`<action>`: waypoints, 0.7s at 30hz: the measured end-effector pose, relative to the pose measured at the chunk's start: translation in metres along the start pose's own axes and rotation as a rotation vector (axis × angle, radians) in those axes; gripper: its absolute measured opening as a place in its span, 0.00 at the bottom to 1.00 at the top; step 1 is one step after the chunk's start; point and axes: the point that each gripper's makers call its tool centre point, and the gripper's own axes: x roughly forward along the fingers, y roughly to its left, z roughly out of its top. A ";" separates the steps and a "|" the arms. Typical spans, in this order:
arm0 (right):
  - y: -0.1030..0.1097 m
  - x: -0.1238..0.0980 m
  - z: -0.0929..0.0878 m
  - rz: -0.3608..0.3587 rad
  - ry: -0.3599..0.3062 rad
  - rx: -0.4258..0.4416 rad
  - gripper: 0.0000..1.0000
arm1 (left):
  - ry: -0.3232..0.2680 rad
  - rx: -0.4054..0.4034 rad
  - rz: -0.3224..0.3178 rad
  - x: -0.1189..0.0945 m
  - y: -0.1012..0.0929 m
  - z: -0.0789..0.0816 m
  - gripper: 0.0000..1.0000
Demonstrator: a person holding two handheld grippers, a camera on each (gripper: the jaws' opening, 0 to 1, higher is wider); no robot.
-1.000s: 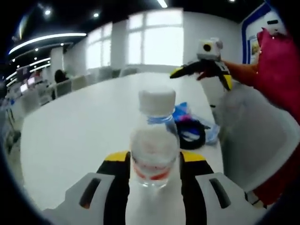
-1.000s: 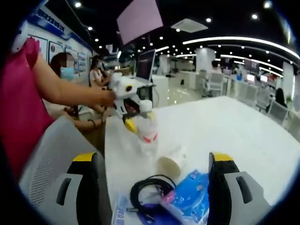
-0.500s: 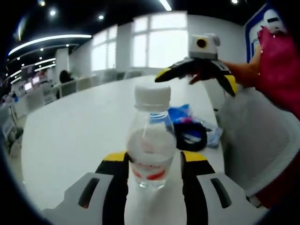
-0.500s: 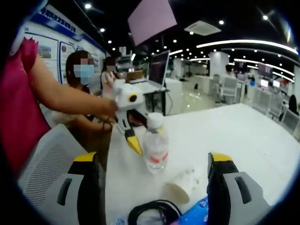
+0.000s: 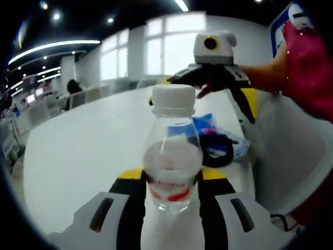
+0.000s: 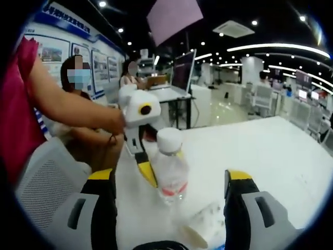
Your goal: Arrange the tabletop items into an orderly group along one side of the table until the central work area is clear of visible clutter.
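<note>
Bottle [image 5: 172, 161] near table [image 5: 78, 151] edge

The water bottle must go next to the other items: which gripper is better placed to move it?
Left. Its fingers already close around the water bottle, while the right gripper is open and holds nothing.

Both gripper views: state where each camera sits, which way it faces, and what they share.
Left gripper view: rides the left gripper, facing across the white table toward windows; its jaws clamp the water bottle; the right gripper and a bare arm show.
Right gripper view: rides the right gripper, jaws open, facing the office interior; an arm holds the left gripper.
Shared: bottle, table, black cable.
</note>
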 end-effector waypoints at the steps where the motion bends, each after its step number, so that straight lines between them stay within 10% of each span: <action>1: -0.001 0.004 -0.001 0.007 0.004 -0.001 0.83 | -0.004 -0.001 -0.001 0.000 0.000 0.000 0.36; 21: -0.005 0.036 -0.011 0.078 0.035 -0.071 0.59 | -0.003 0.024 -0.063 0.009 -0.002 0.006 0.36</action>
